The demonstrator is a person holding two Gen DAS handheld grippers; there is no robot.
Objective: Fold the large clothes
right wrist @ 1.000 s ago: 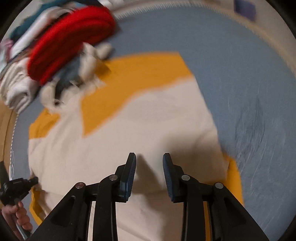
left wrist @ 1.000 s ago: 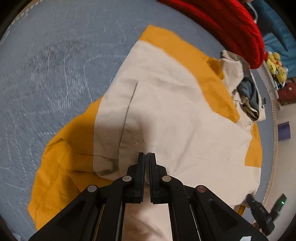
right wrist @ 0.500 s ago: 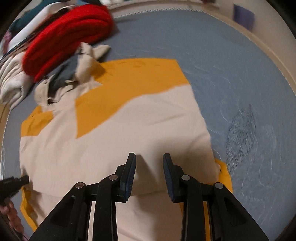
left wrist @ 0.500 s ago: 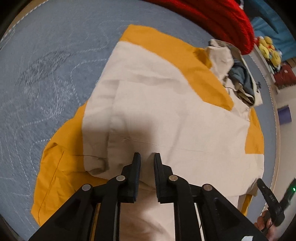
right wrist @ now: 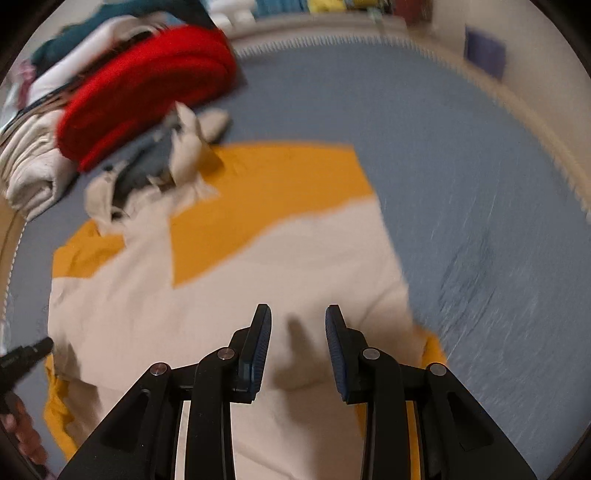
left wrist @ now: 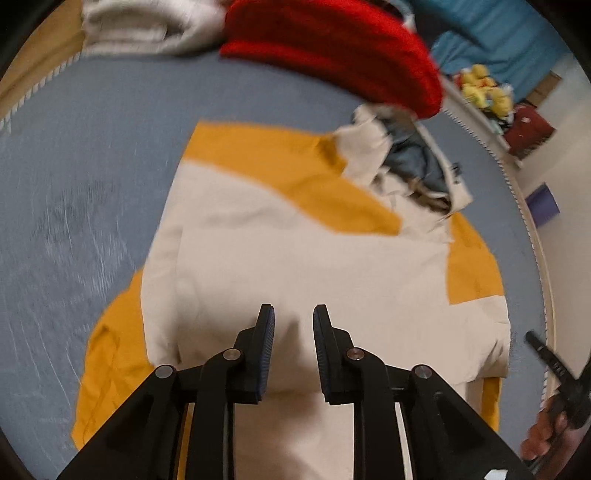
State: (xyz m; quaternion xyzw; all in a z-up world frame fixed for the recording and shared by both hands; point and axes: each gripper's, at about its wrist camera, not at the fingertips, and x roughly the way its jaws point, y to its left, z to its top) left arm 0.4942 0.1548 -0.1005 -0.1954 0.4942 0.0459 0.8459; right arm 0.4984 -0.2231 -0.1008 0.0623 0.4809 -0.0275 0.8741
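Note:
A large cream and orange garment (left wrist: 295, 258) lies folded on the blue-grey quilted cover (left wrist: 92, 147), its collar end (left wrist: 417, 158) rumpled at the far side. My left gripper (left wrist: 293, 314) hovers above the garment's near cream part; its jaws are opening and nothing is between them. In the right wrist view the same garment (right wrist: 258, 277) fills the middle. Over it my right gripper (right wrist: 298, 314) stands open with nothing between its fingers. Each gripper shows at the edge of the other's view, the right gripper (left wrist: 546, 362) and the left gripper (right wrist: 26, 358), each held by a hand.
A red knit item (left wrist: 332, 48) and a folded cream cloth (left wrist: 147, 26) lie beyond the garment, the red knit (right wrist: 147, 85) close to the collar. Yellow soft toys (left wrist: 484, 92) and a purple box (left wrist: 541, 205) sit past the cover's edge at the right.
My left jaws went from shut on the cream cloth to parted, letting it go. Both grippers rose away from the garment, so more of the far pile shows.

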